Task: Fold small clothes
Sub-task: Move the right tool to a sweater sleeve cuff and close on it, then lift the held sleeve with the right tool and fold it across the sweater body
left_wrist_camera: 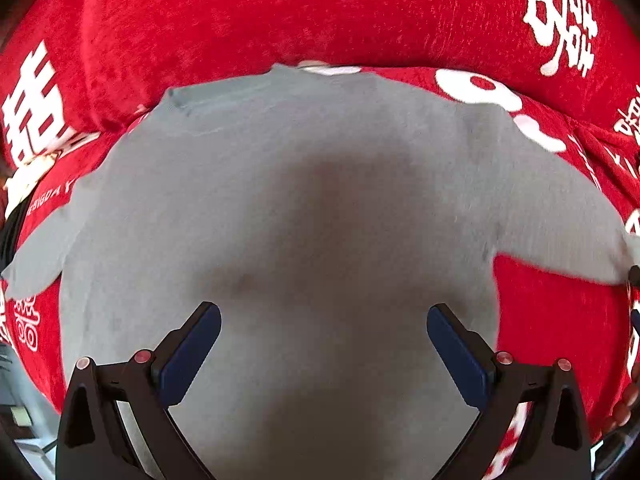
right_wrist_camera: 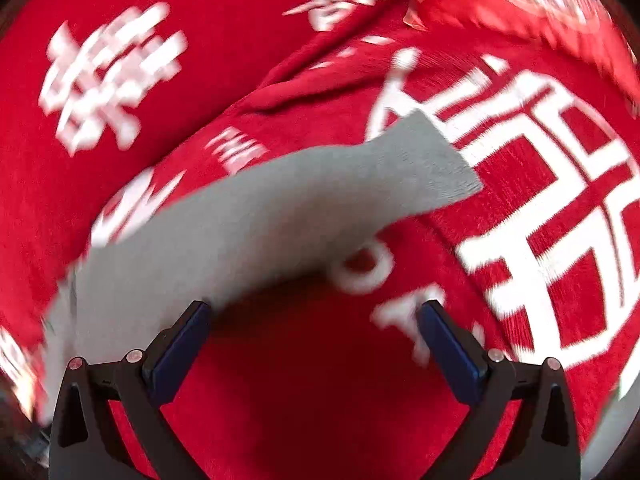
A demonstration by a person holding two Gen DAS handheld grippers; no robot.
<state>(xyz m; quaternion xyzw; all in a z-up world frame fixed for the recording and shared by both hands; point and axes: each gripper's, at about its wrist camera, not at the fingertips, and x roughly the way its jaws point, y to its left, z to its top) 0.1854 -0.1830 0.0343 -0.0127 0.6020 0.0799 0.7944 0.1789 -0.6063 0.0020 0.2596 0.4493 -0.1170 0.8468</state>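
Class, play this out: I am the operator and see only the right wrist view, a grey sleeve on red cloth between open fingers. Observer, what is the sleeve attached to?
Observer: A small grey knit long-sleeved top, spread flat on the red blanket with white characters.
Operator: Where is the left claw?
Observer: The left claw hangs open over the body of the top, gripping nothing.
Operator: Is the other sleeve folded in?
Observer: No, the opposite sleeve lies stretched outward on the blanket.
Operator: And my right claw?
Observer: It is open, with the sleeve's edge near one finger.
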